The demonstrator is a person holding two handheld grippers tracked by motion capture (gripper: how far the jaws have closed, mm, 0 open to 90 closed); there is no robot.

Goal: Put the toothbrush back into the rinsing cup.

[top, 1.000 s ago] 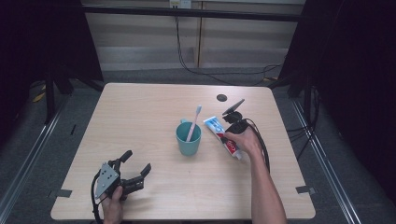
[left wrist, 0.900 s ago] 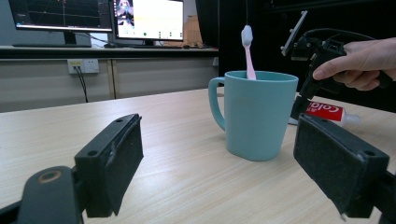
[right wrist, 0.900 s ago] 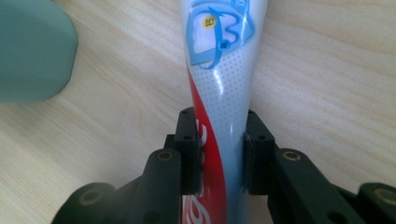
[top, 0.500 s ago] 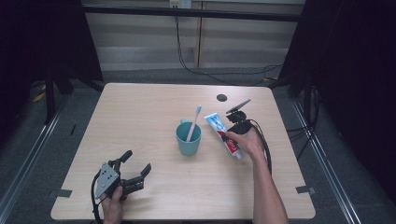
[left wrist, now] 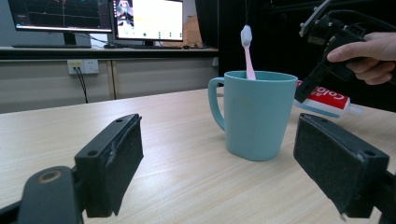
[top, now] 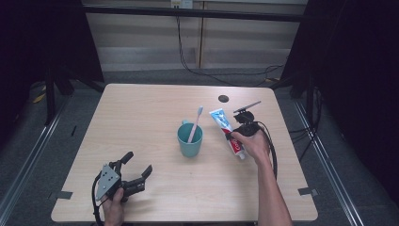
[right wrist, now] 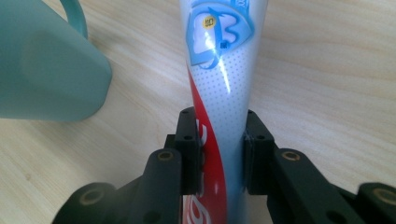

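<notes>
A teal mug [top: 190, 141] stands mid-table with a pink toothbrush [top: 195, 123] leaning in it. Just to its right, my right gripper [top: 234, 133] is shut on a white, red and blue toothpaste tube [top: 221, 120]; its jaws pinch the tube's middle [right wrist: 219, 70], with the mug [right wrist: 46, 70] close on the left. The right gripper [right wrist: 219, 140] points along the tube. My left gripper [top: 138, 162] rests open near the table's front left, with nothing between its jaws. From the left gripper [left wrist: 222, 135], the mug [left wrist: 254, 116], toothbrush [left wrist: 247, 51] and tube [left wrist: 327, 100] lie ahead.
A small black round hole [top: 223, 98] sits in the light wooden table [top: 141, 108] behind the tube. Cables trail off the right edge and hang at the back. Monitors [left wrist: 93, 18] stand on a far desk. Dark frame posts flank the table.
The right hand has shifted the gripped toothpaste tube slightly up and away from the front edge. The left gripper has stayed where it was.
</notes>
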